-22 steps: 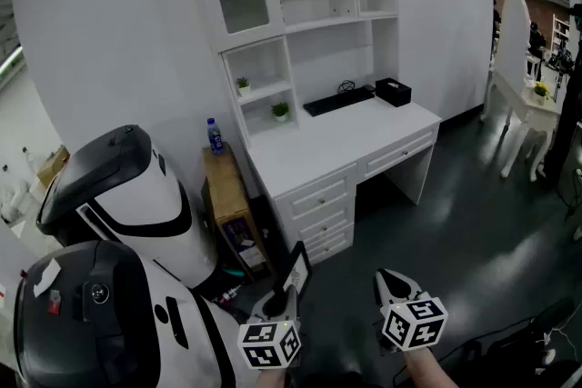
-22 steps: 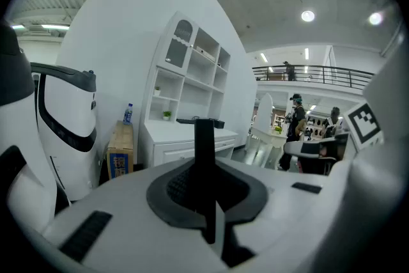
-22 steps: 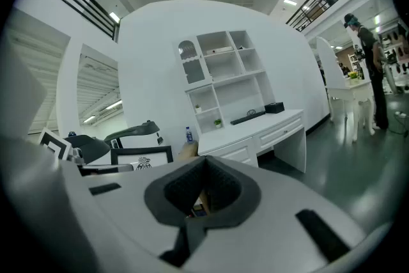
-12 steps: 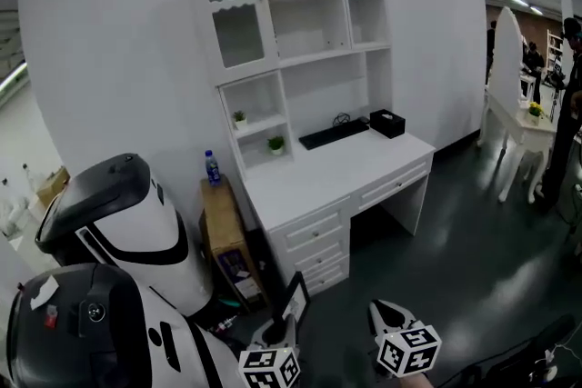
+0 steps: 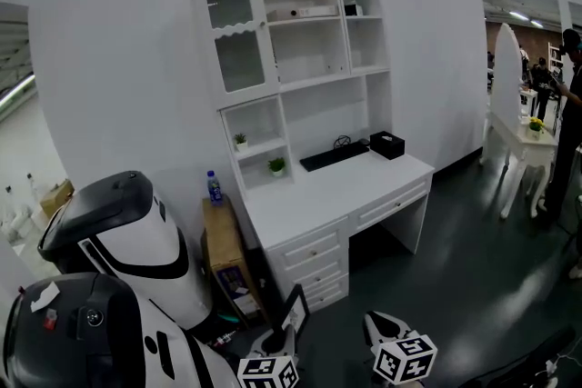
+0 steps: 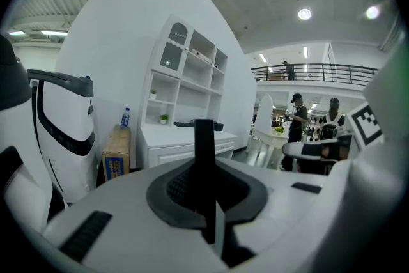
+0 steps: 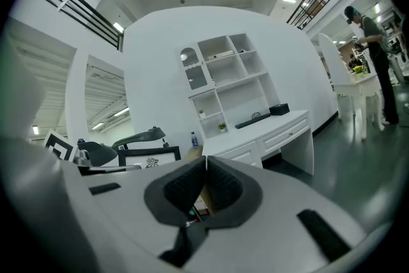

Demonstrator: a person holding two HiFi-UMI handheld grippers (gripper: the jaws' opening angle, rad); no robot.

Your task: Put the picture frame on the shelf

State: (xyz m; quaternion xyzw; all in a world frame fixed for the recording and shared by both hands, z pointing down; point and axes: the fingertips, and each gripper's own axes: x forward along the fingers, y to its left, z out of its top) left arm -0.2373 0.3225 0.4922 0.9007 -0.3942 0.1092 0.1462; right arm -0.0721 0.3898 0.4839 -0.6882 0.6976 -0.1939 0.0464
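Observation:
The picture frame (image 5: pixel 296 311) is a black-edged frame, standing upright between the jaws of my left gripper (image 5: pixel 275 343) at the bottom of the head view. In the left gripper view it shows edge-on as a black bar (image 6: pixel 204 150), and the left gripper (image 6: pixel 206 169) is shut on it. My right gripper (image 5: pixel 380 325) is beside it to the right, shut (image 7: pixel 206 166) with nothing between its pads. The right gripper view shows the frame (image 7: pixel 148 155) at its left. The white shelf unit (image 5: pixel 309 41) rises over a white desk (image 5: pixel 336 186) some way ahead.
Two white-and-black machines (image 5: pixel 127 232) stand at the left. A brown box (image 5: pixel 227 254) with a water bottle (image 5: pixel 215 187) on it leans by the desk. A keyboard (image 5: pixel 334 155), a black box (image 5: pixel 388 144) and small plants (image 5: pixel 276 165) occupy the desk and shelves. A white side table (image 5: pixel 523 141) is at the right.
The head view has tilted up, so the shelf unit sits lower and more fully in frame. Both grippers have slid toward the bottom edge. The left gripper still holds the frame.

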